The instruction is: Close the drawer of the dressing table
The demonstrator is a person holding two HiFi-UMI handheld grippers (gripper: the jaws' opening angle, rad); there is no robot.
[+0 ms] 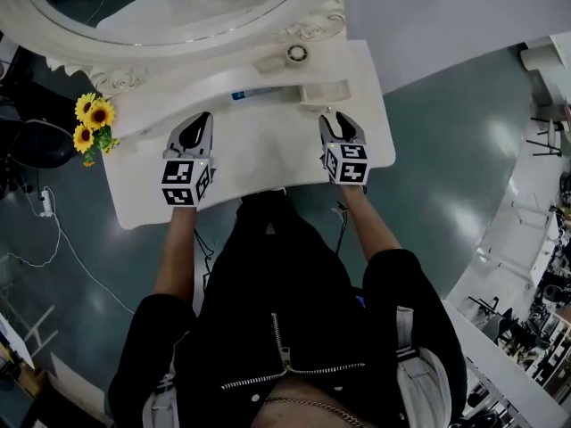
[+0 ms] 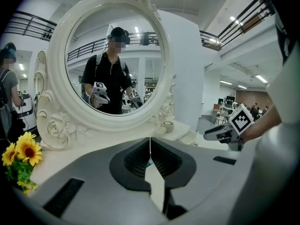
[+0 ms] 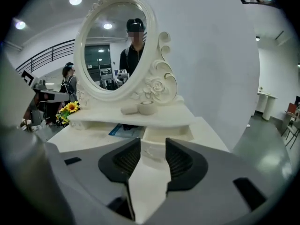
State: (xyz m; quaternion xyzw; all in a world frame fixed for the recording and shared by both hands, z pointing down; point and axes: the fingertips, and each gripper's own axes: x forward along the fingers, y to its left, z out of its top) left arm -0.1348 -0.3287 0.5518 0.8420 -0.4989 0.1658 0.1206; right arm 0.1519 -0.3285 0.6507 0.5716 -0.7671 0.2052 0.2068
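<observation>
The white dressing table (image 1: 259,154) has a small drawer (image 1: 326,93) pulled out from under its raised shelf on the right. In the right gripper view the drawer (image 3: 168,134) lies straight ahead, its front edge just beyond the jaws. My right gripper (image 1: 335,117) (image 3: 153,149) hovers over the tabletop right in front of it, open and empty. My left gripper (image 1: 203,119) (image 2: 150,144) hangs over the left part of the tabletop, shut with its pads together and nothing held. It faces the oval mirror (image 2: 110,60).
Sunflowers (image 1: 93,123) stand at the table's left end. A small round jar (image 1: 296,53) sits on the shelf, and a blue item (image 1: 254,94) lies under it, left of the drawer. A black chair (image 1: 40,141) and a cable with a power strip (image 1: 45,203) are on the floor at left.
</observation>
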